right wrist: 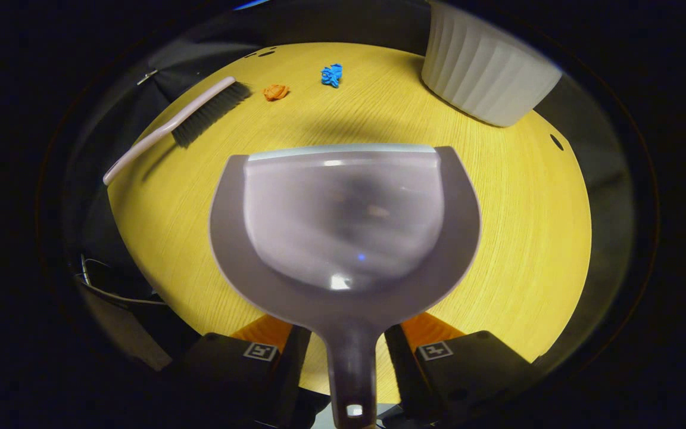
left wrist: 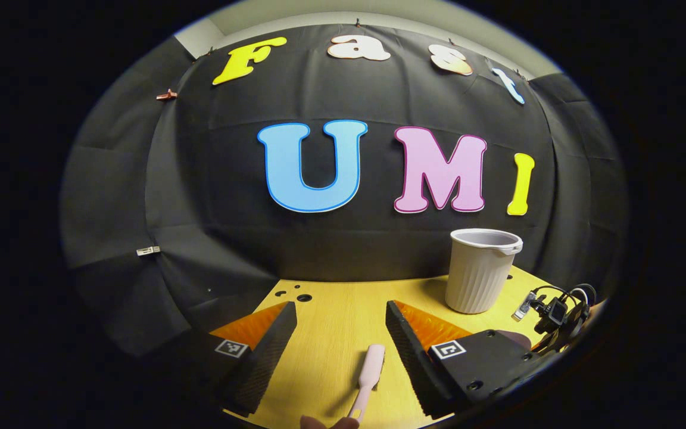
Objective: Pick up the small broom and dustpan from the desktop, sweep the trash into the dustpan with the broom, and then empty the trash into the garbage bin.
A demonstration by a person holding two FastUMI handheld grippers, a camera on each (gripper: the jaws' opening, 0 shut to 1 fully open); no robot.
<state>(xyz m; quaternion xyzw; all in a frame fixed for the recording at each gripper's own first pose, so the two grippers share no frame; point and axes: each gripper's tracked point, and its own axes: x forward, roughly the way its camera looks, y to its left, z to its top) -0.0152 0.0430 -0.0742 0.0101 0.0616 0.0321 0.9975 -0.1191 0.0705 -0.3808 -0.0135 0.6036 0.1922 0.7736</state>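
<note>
In the right gripper view a grey dustpan (right wrist: 343,220) lies on the yellow wooden table (right wrist: 527,238), seen from above. Its handle (right wrist: 352,369) runs back between the fingers of my right gripper (right wrist: 348,330), with a narrow gap on each side; the jaws are open. Farther left lies the small broom (right wrist: 200,116), with a pale handle and dark bristles. An orange scrap (right wrist: 276,92) and a blue scrap (right wrist: 331,74) lie beyond it. My left gripper (left wrist: 341,307) is open low over the table, and the broom's pale pink handle (left wrist: 370,372) lies between its fingers, touching neither.
The white ribbed garbage bin (left wrist: 480,271) stands at the back right of the table (left wrist: 331,310), and is also large at the upper right as the bin (right wrist: 486,77). A small black device with cables (left wrist: 557,313) sits at the table's right edge. The table's left edge is close to the broom.
</note>
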